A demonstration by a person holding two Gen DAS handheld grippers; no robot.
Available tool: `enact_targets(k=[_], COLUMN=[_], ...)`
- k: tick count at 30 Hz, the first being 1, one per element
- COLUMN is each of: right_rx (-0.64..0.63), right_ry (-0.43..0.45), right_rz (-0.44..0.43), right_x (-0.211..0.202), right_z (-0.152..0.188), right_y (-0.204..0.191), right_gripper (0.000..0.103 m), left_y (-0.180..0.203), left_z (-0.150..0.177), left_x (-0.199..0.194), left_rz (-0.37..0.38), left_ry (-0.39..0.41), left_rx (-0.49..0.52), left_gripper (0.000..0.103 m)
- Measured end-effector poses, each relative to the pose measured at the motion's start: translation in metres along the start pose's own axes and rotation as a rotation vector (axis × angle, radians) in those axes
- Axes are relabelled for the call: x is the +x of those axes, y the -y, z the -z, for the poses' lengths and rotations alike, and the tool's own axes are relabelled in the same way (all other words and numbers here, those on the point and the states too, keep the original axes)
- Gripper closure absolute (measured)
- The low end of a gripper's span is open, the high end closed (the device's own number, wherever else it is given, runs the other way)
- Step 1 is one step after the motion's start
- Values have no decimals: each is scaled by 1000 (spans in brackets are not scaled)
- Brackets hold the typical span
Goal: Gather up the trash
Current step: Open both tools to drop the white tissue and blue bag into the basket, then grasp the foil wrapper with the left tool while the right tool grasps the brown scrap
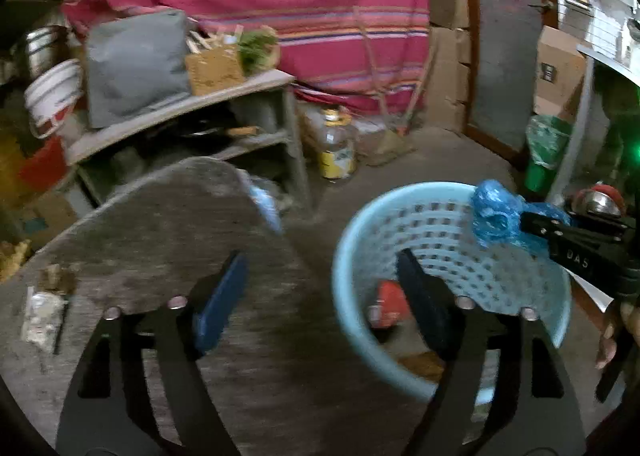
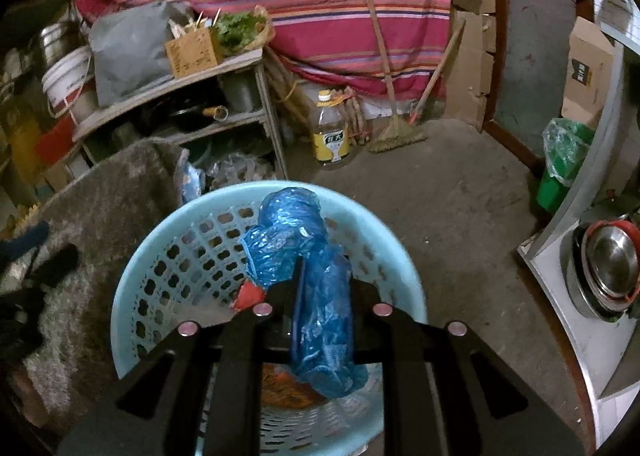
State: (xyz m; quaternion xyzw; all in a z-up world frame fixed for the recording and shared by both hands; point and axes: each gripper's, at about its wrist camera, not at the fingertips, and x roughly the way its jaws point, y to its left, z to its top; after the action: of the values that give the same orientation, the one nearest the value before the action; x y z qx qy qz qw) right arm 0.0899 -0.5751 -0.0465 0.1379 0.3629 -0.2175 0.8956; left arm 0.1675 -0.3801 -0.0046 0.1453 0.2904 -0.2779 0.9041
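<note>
Right claw [image 2: 320, 276]: pinching crumpled blue plastic bag [image 2: 308, 256] above light-blue perforated basket [image 2: 132, 276] | Left claw [image 1: 320, 276]: spread wide, nothing between pads, straddling desk [image 1: 160, 215] edge and basket rim.

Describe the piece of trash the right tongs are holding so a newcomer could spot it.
Find the pale blue perforated basket on the floor beside the grey table. Over its opening the right tongs pinch a crumpled blue plastic bag. It is translucent and bright blue, unlike the red and orange scraps lying inside the basket.

basket [image 2: 132, 280] contents mostly hidden behind blue bag [image 2: 320, 296]
</note>
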Motion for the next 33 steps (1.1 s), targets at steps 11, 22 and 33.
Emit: enact_targets(k=[11,22,33], right_rx=[-30,-4,-127], right_ry=[-35,48,21], right_rz=[66,15,-60], right_x=[19,4,28], right_z=[-1,-16,-17], right_y=[-45,-105,-214], right_gripper=[21,8,4], left_y=[-123,-271,-387], left_z=[40,83,118], left_x=[-33,-40,-24], left_rz=[-203,-398,-422], left_ry=[2,-59,-102], left_rx=[-106,-235,-463], left_gripper=[7,6,6])
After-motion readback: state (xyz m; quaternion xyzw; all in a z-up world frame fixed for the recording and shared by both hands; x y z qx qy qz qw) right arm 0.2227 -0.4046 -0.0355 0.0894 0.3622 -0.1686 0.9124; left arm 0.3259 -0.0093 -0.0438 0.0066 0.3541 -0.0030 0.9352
